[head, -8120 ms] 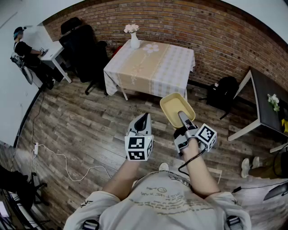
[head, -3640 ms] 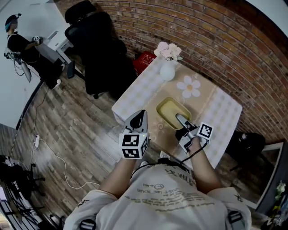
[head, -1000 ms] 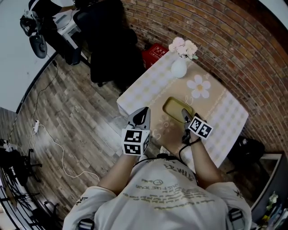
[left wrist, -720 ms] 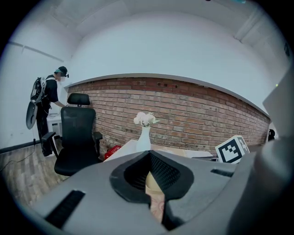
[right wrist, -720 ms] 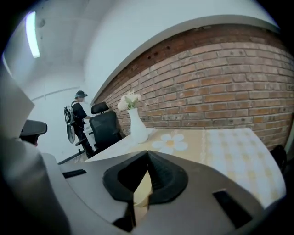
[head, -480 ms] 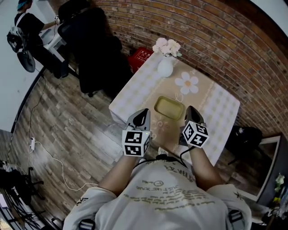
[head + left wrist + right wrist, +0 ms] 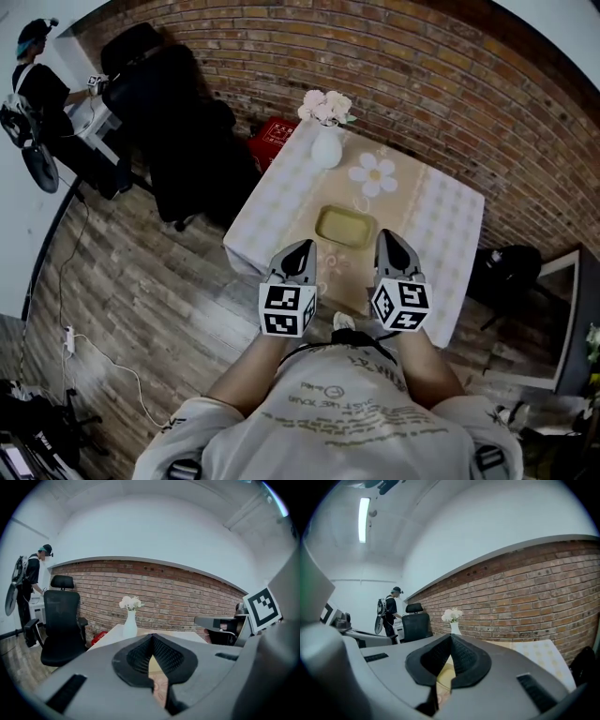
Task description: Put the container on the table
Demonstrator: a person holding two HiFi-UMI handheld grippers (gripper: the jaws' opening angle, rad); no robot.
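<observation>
From overhead, the shallow yellow container (image 7: 346,226) sits flat on the cloth-covered worktop (image 7: 281,202), near the middle and a little toward the near edge. The left gripper (image 7: 302,247) and the right gripper (image 7: 386,237) hover side by side over that near edge, both clear of the container. A white vase (image 7: 325,150) of pale flowers stands at the worktop's far left corner, with a black office chair (image 7: 178,103) on the floor beyond the left edge.

The left gripper view looks along black fingers (image 7: 136,658) pressed together at the tips with nothing between them. Past them are the vase (image 7: 130,623), the chair (image 7: 60,625) and a person (image 7: 30,585) standing at a desk by the brick wall. The right gripper's marker cube (image 7: 263,609) shows at the right.

In the right gripper view the fingers (image 7: 464,660) are likewise closed and empty. A patch of yellow, seemingly the container, shows below their tips. The vase (image 7: 454,627) stands at the worktop's far end.
</observation>
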